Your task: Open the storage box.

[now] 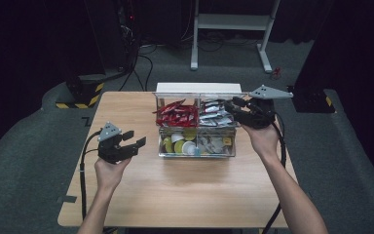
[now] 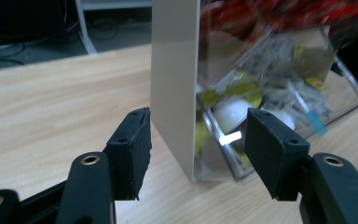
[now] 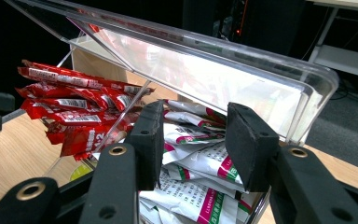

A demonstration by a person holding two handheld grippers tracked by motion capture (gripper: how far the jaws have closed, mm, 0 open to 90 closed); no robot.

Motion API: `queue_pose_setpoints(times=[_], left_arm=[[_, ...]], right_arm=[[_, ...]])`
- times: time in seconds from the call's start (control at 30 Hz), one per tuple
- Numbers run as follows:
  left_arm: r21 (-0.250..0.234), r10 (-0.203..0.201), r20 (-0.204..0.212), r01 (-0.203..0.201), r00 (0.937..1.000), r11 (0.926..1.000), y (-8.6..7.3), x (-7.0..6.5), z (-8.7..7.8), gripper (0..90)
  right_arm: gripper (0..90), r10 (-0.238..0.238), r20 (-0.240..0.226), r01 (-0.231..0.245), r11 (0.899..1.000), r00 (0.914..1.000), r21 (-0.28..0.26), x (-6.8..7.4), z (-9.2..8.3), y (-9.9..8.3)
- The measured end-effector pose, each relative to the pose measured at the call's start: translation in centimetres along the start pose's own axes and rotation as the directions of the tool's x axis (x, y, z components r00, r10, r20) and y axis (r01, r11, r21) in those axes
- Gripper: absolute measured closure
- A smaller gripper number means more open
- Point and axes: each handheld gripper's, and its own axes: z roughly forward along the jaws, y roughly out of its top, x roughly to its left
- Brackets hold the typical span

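Nearest the high camera are the person's two forearms, rising from the bottom edge over the wooden table (image 1: 190,195). The left hand (image 1: 108,171) holds the left gripper (image 1: 135,143) above the table, just left of the clear box (image 1: 197,155) and apart from it. In the left gripper view its two black jaws stand apart with nothing between the pads; past them are the box's pale side wall and, through the clear front, the round yellow and white capsules (image 2: 233,105). This gripper is released and grasps nothing.

The clear box sits in the middle of the table, towards its far edge. It has a raised back row and a lower front row. The back left compartment holds red packets (image 1: 177,114), the back right one holds white packets (image 1: 214,114), and the capsules lie in the front left compartment.

The right hand (image 1: 260,136) holds the right gripper (image 1: 231,105) at the back right of the box, reaching in over the white packets. In the right gripper view the box's clear lid (image 3: 205,70) stands open above and beyond the jaws, with the red packets off to the left and the white packets below. White packets show in the gap between the jaws, which stand fairly close together, but whether the pads press on one of them cannot be told.
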Motion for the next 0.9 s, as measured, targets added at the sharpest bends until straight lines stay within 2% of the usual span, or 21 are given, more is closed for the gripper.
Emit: queue_pose_setpoints(times=[0.27, 0.63, 0.9], left_arm=[[-0.017, 0.016, 0.012, -0.016, 0.9998, 0.9997, 2.5, -0.4, 0.1, 44.0], [-0.034, 0.011, 0.023, -0.010, 0.9997, 0.9994, 4.6, -0.5, 0.4, 46.1], [-0.032, 0.040, 0.014, -0.040, 0.9991, 0.9987, 6.8, -1.1, 0.9, 49.1]], right_arm=[[57.1, 0.001, -0.002, -0.001, 1.000, 1.0000, 0.003, 0.0, 0.1, 0.0], [57.1, 0.002, -0.005, -0.002, 1.000, 1.0000, 0.002, 0.0, 0.1, 0.0], [57.0, 0.001, -0.004, -0.001, 1.000, 1.0000, 0.007, 0.0, 0.3, 0.0]])
